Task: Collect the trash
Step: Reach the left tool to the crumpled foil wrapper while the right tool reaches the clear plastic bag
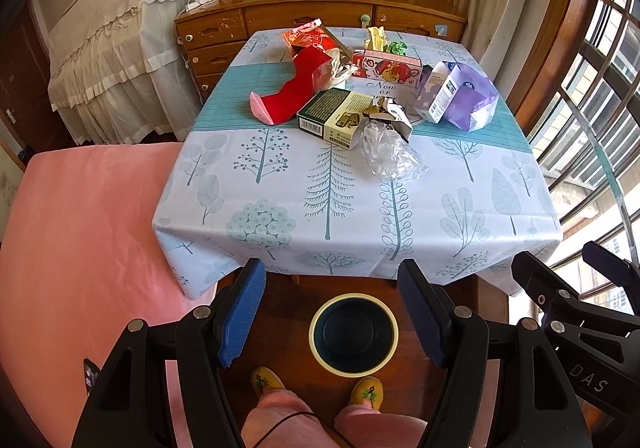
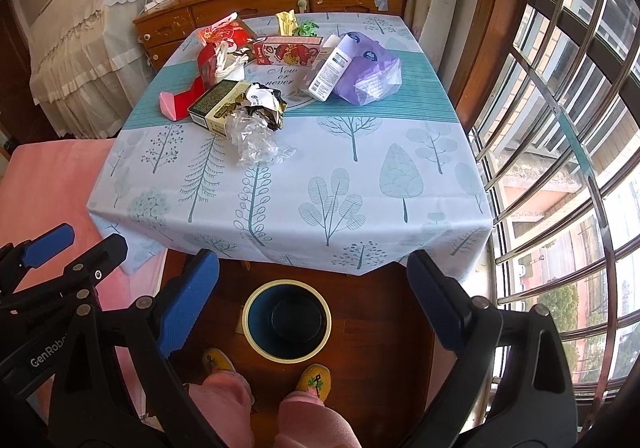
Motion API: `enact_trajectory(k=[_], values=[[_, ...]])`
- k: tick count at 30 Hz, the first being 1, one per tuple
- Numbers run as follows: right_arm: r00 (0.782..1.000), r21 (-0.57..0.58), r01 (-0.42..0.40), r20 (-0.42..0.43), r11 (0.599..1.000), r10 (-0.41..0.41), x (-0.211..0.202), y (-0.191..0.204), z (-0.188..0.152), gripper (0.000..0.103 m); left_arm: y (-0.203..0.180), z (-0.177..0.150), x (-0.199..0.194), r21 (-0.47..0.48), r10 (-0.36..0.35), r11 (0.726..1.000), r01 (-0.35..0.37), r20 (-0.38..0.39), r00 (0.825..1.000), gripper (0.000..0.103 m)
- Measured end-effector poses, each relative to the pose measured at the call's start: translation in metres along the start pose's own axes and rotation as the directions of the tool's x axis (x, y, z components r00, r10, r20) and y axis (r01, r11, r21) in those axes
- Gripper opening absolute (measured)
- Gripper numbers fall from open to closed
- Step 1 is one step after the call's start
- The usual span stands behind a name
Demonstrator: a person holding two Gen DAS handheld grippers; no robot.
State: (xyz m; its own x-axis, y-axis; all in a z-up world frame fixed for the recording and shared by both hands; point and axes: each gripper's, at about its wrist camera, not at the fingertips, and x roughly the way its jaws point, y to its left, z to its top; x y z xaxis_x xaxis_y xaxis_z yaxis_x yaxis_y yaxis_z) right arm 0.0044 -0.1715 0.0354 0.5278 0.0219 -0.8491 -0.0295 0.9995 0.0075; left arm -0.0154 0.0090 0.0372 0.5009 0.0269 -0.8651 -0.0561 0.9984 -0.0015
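Note:
Trash lies on the far half of the table (image 1: pixel 280 188): a red paper bag (image 1: pixel 296 88), a green and cream box (image 1: pixel 336 116), crumpled clear plastic (image 1: pixel 390 152), a cartoon-printed box (image 1: pixel 386 68) and a purple bag (image 1: pixel 470 100). A dark bin with a cream rim (image 1: pixel 354 332) stands on the wooden floor below the table's near edge. My left gripper (image 1: pixel 332 280) hovers open above the bin, nothing between its blue pads. In the right wrist view my right gripper (image 2: pixel 314 268) is open and empty too, over the same bin (image 2: pixel 287 318), with the clear plastic (image 2: pixel 256 140) on the table beyond.
A pink bed (image 1: pixel 80 248) lies left of the table. A wooden dresser (image 1: pixel 320 8) stands behind it, and barred windows (image 2: pixel 560 128) run along the right. A person's yellow slippers (image 1: pixel 366 392) and pink trouser legs stand just before the bin.

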Motion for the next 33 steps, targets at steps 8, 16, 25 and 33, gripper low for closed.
enact_trajectory(k=[8,16,25,33], values=[[0.999,-0.005,-0.036,0.025,0.999,0.036,0.005,0.006,0.020,0.088,0.012,0.015,-0.008,-0.018,0.020,1.000,-0.019,0.033,0.999,0.070],[0.996,0.000,-0.090,0.010,0.996,0.090,0.034,0.032,0.053,0.080,0.052,0.053,0.018,-0.044,0.008,0.999,-0.007,0.017,1.000,0.070],[0.991,0.061,-0.092,-0.089,0.994,0.097,0.114,0.062,0.106,0.071,0.093,0.131,0.084,0.034,-0.046,0.998,0.047,-0.029,0.999,0.070],[0.985,0.016,-0.035,-0.170,0.999,0.038,0.206,0.080,0.139,0.070,0.117,0.180,0.149,0.115,-0.078,0.989,0.092,-0.117,0.990,0.070]])
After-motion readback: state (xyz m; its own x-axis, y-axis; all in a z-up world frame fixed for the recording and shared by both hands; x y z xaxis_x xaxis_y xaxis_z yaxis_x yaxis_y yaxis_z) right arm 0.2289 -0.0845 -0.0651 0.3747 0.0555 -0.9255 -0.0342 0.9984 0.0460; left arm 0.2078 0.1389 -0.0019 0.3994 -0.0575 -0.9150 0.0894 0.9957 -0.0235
